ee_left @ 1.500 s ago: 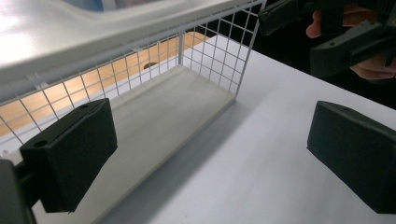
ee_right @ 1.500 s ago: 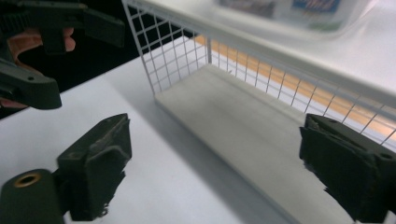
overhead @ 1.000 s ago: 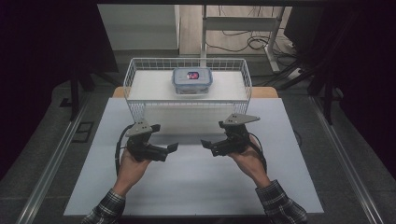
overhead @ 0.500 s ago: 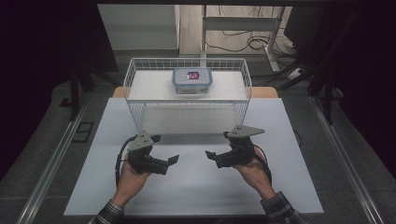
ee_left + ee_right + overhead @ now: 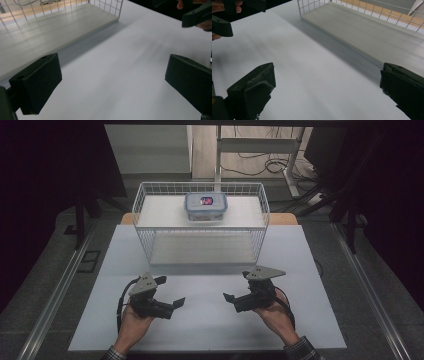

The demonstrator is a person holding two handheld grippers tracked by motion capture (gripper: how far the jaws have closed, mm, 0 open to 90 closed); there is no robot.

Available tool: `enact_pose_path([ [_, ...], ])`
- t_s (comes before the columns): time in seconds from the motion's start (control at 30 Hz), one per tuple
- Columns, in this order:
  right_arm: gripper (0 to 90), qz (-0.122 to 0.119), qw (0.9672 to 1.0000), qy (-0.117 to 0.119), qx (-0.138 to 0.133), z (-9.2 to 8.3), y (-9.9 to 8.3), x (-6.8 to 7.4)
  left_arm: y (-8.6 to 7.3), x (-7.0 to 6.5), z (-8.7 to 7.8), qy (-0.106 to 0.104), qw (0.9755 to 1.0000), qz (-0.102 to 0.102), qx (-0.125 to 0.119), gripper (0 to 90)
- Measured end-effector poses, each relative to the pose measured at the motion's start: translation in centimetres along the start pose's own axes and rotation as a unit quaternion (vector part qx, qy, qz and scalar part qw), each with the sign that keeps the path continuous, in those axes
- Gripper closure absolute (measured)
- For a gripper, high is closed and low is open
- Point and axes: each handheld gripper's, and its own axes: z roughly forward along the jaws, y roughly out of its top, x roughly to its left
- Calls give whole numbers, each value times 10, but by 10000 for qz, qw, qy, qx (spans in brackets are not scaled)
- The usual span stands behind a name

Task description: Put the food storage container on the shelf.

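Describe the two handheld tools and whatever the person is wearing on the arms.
The left tool and right tool are both black, each with two blocky jaws, a grey three-cornered plate on top and a black cable looping back by the wrist. Checked sleeve cuffs show at the bottom edge.

lidded clear container (image 5: 205,205), upright, at far side inside wire basket (image 5: 150,237)

white wire basket (image 5: 150,227), blue-lidded clear container (image 5: 205,206), white table (image 5: 210,320), black claws

No readable text anywhere; the red and dark label on the clear plastic lidded container (image 5: 205,207), upper centre, is too small to read.
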Motion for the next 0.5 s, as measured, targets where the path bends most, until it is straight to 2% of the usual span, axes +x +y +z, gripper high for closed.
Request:
enact_pose_path([
  [0.2, 1, 34, 10000, -45, 62, -7, -8, 2, -13, -1, -7, 166, 9997, 61, 166, 3],
  [0.5, 2, 0, 9998, -122, 155, -16, -23, 3, -26, 0, -21, 341, 9991, 27, 253, 3],
])
